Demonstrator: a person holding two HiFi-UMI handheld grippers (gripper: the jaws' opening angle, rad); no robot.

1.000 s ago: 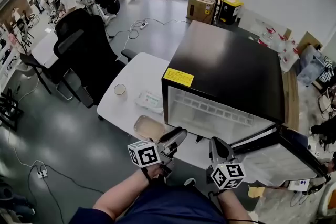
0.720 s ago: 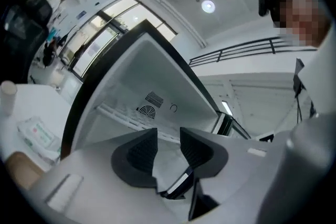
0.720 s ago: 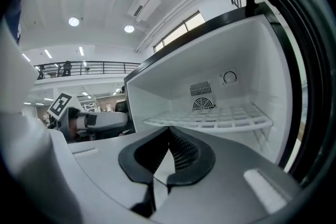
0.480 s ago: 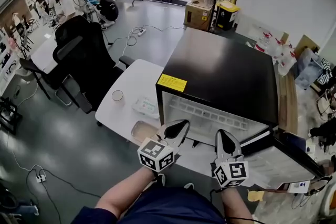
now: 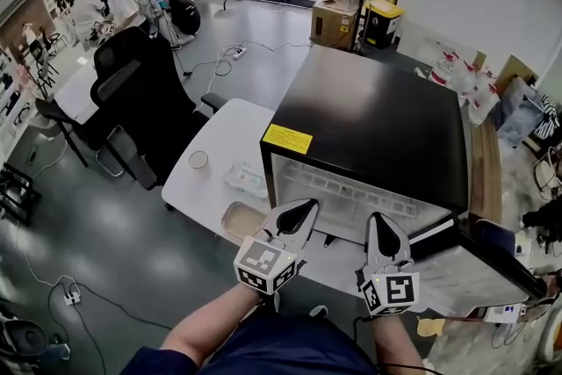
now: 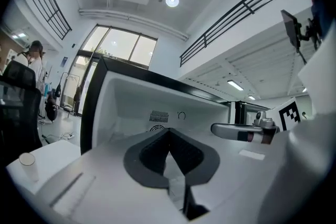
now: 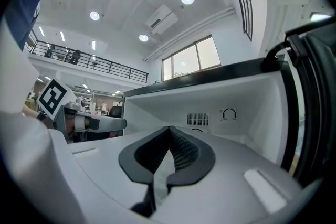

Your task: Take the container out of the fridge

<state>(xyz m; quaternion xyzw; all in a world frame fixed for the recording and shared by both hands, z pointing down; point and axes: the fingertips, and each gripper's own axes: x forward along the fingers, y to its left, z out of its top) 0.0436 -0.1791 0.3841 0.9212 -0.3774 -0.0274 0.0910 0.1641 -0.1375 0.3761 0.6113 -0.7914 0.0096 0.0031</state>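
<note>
A black mini fridge (image 5: 378,118) stands on the white table (image 5: 224,132) with its door (image 5: 479,263) swung open to the right. Its white interior (image 6: 157,105) shows a vent and a dial, with no container in sight. A clear, shallow container (image 5: 239,220) rests on the table just left of the fridge front. My left gripper (image 5: 307,205) is shut and empty, pointing at the fridge opening, right of the container. My right gripper (image 5: 379,217) is also shut and empty beside it. The left gripper view shows its jaws (image 6: 169,131) pressed together, and so does the right gripper view (image 7: 169,128).
A paper cup (image 5: 199,160) and a white packet (image 5: 246,179) lie on the table left of the fridge. A black office chair (image 5: 145,92) stands beyond the table's left edge. Boxes and a fan stand at the back, and people work at far left.
My left gripper's jaws have gone from open to shut with nothing in them. Both grippers have moved up from the table edge toward the fridge opening. The container stays on the table.
</note>
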